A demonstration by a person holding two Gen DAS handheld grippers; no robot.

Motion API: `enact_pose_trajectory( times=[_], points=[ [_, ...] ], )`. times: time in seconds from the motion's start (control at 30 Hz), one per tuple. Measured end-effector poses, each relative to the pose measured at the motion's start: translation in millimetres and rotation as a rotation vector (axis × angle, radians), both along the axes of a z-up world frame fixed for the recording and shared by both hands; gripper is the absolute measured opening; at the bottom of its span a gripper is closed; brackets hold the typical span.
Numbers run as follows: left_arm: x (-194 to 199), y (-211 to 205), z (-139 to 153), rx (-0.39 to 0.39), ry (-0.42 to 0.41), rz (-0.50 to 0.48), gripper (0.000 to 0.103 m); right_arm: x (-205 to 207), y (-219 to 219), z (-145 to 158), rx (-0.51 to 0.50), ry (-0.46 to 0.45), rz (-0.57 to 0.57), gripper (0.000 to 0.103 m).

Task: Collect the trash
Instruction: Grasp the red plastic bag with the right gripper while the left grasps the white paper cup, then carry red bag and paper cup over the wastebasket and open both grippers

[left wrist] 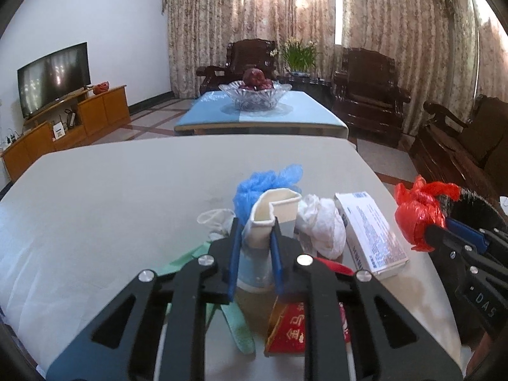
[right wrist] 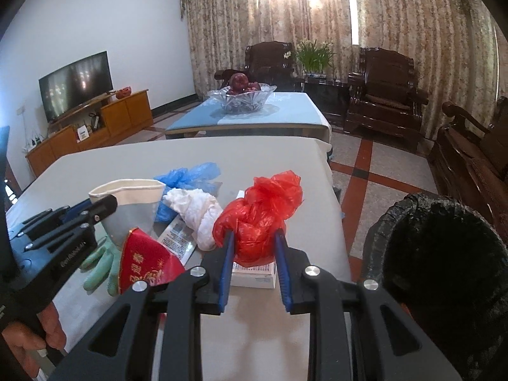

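A crushed white paper cup (left wrist: 276, 204) sits between the blue pads of my left gripper (left wrist: 256, 225), which is shut on it and dents its rim. In the right wrist view the same cup (right wrist: 133, 200) shows at the left with the left gripper (right wrist: 98, 206) on it. My right gripper (right wrist: 254, 235) is shut on a knotted red plastic bag (right wrist: 260, 209), held over a white box (right wrist: 254, 274). From the left wrist, the red bag (left wrist: 419, 212) and right gripper (left wrist: 439, 227) are at the right table edge.
On the white table (left wrist: 111, 197) lie blue plastic (left wrist: 266, 181), a white crumpled wad (left wrist: 320, 222), a white box (left wrist: 368, 225), a red packet (left wrist: 289, 327) and a green glove (left wrist: 238, 327). A black-lined bin (right wrist: 444, 254) stands right of the table. A glass fruit bowl (left wrist: 254, 93) sits on the far blue table.
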State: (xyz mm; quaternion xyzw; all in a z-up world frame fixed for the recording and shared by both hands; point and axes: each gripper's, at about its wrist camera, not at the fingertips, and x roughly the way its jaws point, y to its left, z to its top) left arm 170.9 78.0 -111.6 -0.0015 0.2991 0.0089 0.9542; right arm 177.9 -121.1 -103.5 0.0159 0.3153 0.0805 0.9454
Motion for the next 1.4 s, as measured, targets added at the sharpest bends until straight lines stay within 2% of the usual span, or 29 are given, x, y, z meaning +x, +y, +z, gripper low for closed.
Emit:
enact_pose_trajectory(
  times=[0.3, 0.53, 1.0, 1.4],
  points=[
    [-15.7, -8.2, 36.5, 0.029, -0.086, 0.020, 0.015, -8.6, -6.1, 19.3, 0.016, -0.044, -0.011, 0.025],
    [-26.9, -27.6, 48.1, 0.019, -0.093, -0.019, 0.014, -17.5, -12.8, 27.5, 0.006, -0.052, -0.021, 0.025],
    [-45.9, -62.7, 29.3, 0.002, -0.039, -0.111, 0.014, -40.6, -45.8, 21.8, -0.022, -0.027, -0.079, 0.025],
    [-51.3, -122.1, 12.4, -0.010, 0.004, -0.234, 0.014, -62.9, -100.6, 13.5, -0.045, 0.008, -0.191, 0.025]
  ],
)
